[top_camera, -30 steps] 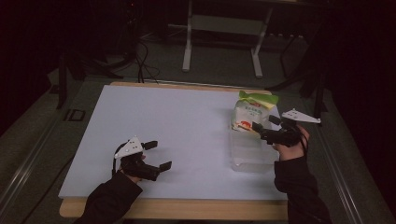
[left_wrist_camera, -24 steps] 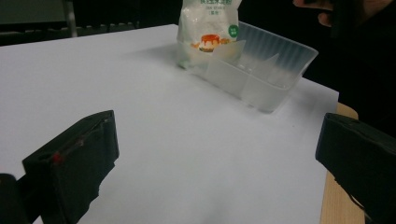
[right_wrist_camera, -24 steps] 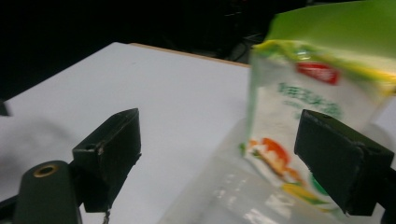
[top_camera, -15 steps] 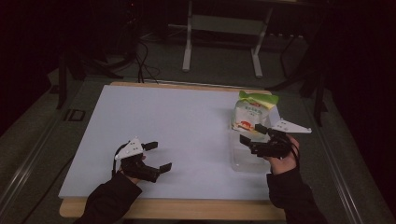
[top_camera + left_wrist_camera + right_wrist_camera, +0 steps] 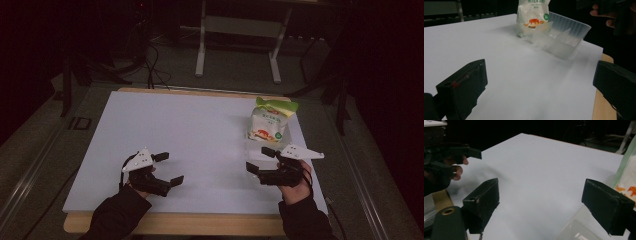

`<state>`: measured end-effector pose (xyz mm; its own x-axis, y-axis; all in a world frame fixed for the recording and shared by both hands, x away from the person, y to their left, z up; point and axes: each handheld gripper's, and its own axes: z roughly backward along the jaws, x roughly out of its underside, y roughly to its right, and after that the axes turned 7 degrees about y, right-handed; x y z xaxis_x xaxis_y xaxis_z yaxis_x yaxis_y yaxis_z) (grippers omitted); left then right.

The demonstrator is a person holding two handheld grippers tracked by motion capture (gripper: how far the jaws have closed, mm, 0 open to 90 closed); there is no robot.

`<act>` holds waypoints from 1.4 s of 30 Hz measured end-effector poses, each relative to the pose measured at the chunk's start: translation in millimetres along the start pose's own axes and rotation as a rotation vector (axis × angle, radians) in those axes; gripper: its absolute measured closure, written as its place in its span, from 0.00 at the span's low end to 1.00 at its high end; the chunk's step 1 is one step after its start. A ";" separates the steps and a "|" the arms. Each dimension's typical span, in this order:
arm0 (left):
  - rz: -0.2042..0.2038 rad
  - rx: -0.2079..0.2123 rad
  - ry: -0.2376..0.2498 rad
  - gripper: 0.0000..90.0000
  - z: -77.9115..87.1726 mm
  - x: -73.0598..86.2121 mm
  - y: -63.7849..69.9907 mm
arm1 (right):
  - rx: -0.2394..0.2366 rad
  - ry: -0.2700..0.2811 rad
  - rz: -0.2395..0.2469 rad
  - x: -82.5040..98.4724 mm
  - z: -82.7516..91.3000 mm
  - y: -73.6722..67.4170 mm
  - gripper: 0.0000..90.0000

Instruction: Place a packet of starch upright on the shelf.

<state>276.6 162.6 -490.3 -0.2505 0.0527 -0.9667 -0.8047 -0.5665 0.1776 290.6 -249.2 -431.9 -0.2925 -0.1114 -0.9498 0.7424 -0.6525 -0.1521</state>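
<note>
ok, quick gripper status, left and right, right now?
Left gripper: open, holding nothing, over the table.
Right gripper: open, holding nothing, beside the clear tray.

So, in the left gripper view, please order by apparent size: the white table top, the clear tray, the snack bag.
1. White table top, by far the largest.
2. Clear tray.
3. Snack bag, though its top is cut off by the frame and it stands farther away, so its rank under the tray is unsure.

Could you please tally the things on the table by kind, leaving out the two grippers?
Bag: 1
Clear tray: 1
Total: 2
</note>
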 end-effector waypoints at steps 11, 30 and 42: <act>-0.008 0.007 -0.005 0.00 0.2 0.4 1.3 | -0.013 0.008 0.020 18.1 15.4 -14.3 0.16; -0.011 0.018 -0.019 0.00 -1.4 4.0 2.2 | 0.009 -0.049 0.128 39.7 23.5 -29.3 0.16; -0.021 0.025 -0.041 0.00 -5.0 10.4 2.1 | 0.004 -0.036 0.152 50.6 30.4 -30.1 0.15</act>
<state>275.0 157.8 -500.9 -0.2551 0.0980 -0.9619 -0.8230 -0.5443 0.1628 235.1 -258.0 -467.0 -0.1983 -0.2364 -0.9512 0.7777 -0.6286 -0.0059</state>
